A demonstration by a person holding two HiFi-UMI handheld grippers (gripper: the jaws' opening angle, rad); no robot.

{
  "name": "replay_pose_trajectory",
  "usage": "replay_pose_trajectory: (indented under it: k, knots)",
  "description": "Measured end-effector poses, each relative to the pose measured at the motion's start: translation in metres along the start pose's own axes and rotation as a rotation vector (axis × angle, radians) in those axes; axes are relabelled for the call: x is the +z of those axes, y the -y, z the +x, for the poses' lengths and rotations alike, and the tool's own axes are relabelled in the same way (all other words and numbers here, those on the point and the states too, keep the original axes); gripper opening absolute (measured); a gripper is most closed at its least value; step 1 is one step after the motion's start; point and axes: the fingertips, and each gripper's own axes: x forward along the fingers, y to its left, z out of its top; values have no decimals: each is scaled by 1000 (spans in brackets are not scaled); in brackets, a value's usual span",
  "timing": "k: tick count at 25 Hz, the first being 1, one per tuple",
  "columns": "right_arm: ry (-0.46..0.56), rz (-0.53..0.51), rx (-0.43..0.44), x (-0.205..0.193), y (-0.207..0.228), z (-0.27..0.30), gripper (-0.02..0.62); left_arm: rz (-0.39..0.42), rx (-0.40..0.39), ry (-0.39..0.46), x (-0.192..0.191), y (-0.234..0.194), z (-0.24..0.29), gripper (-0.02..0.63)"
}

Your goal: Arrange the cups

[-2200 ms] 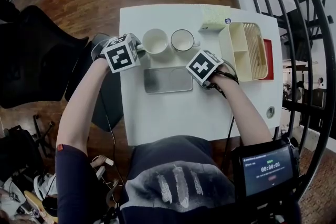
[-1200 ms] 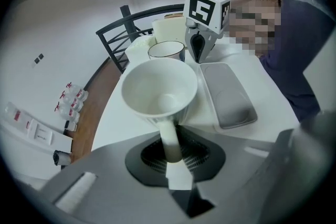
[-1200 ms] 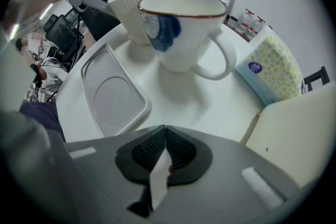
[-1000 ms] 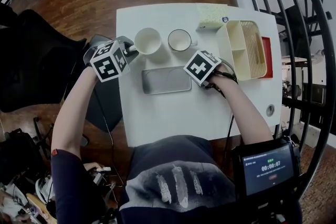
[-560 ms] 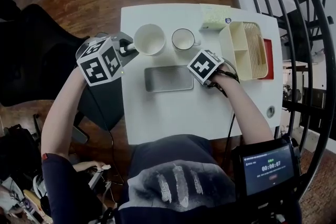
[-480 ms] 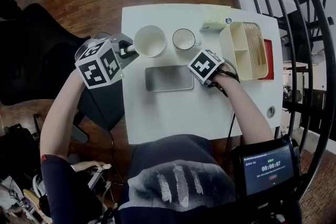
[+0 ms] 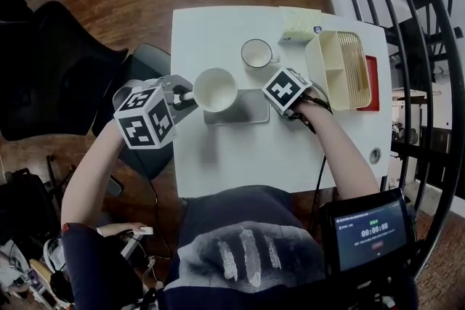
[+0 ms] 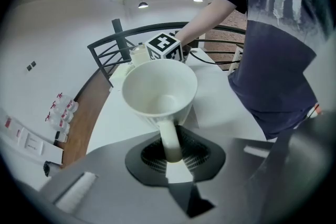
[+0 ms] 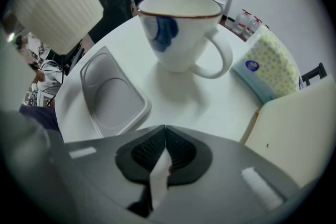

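Head view: the left gripper (image 7: 186, 97) pinches the ribbed cup (image 7: 215, 89) by its handle. The cup hangs clear of the table (image 7: 240, 156), over the left end of the tray (image 7: 251, 109), probably on its way to be set there. The right gripper (image 7: 285, 92) points down beside the tray's right end, perhaps parked until its turn. The blue-marked cup (image 7: 256, 53) stands further back, apart from the tray.

Left gripper view: the pads clamp the handle from both sides, mouth toward the camera; a handle grip likely keeps the bowl free for setting down.

Right gripper view: the jaws are pressed together on nothing, facing the blue-marked cup, which is upright with its handle to the right.

Count: two cups, one tray, two grippers.
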Motion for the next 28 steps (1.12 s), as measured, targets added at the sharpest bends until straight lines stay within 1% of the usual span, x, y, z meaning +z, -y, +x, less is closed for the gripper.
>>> replay_pose_trajectory:
  k: [4, 7, 12, 17, 28]
  knots:
    - [-1, -2, 5, 0, 0, 0, 5, 0, -31, -13, -6, 15, 12, 41]
    - [1, -4, 8, 0, -1, 1, 5, -9, -43, -11, -7, 21, 18, 43]
    - [3, -7, 5, 0, 0, 0, 6, 2, -62, -15, -9, 28, 29, 41]
    - [10, 1, 9, 0, -2, -1, 6, 11, -83, -47, -19, 34, 35, 42]
    - [-1, -4, 11, -1, -2, -2, 6, 6, -97, -73, -30, 36, 48, 43]
